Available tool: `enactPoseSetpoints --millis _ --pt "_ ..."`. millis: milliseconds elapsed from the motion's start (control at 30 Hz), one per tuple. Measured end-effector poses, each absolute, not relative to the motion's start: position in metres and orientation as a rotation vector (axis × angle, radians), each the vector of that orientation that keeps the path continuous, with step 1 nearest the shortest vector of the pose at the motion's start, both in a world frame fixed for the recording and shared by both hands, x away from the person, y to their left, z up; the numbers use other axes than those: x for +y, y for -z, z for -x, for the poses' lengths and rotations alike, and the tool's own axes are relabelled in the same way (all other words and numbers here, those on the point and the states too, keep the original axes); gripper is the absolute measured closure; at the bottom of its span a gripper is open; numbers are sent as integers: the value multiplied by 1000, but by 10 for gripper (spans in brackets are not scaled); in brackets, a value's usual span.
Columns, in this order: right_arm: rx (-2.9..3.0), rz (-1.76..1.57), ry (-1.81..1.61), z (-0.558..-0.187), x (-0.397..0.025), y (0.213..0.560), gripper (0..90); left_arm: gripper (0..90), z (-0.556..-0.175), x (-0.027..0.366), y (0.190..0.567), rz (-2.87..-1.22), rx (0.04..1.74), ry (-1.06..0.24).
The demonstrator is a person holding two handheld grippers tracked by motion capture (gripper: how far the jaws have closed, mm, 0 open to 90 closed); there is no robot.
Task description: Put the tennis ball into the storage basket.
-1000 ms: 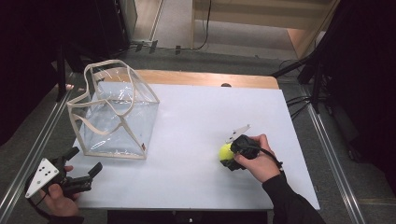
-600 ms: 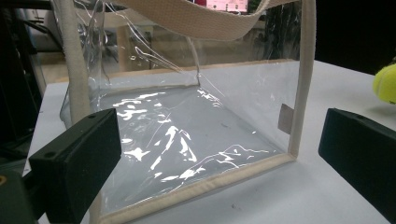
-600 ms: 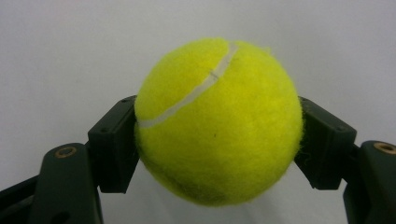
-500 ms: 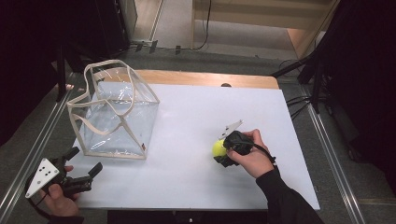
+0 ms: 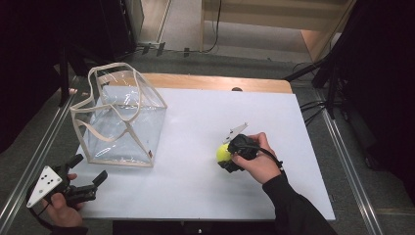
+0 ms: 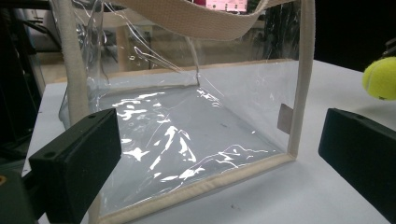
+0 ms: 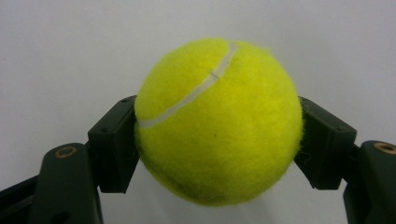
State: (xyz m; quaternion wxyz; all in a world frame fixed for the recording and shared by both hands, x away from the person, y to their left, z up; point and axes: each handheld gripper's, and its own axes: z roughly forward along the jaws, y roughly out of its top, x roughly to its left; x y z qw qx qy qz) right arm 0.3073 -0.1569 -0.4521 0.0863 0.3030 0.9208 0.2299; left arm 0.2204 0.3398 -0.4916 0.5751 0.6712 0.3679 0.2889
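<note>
A yellow tennis ball sits clamped between the two black jaws of my right gripper, over the white table right of centre. The ball also shows at the right edge of the left gripper view. A clear plastic bag with beige trim and straps stands open at the table's left. My left gripper is held at the table's front left corner, open, its jaws wide apart and pointing at the bag's near side with nothing between them.
A wooden strip runs along the table's far edge. Metal rails flank the table on both sides. Dark stands and cables are on the floor beyond the table.
My right gripper has carried the tennis ball leftward across the table, toward the bag. The left gripper and the bag have stayed where they were.
</note>
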Motion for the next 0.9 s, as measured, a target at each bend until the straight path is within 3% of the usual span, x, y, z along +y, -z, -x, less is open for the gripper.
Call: enactPoseSetpoints --millis 900 --pt "2807 -786 -716 -333 -100 437 241 0 -220 340 492 -1560 860 -669"
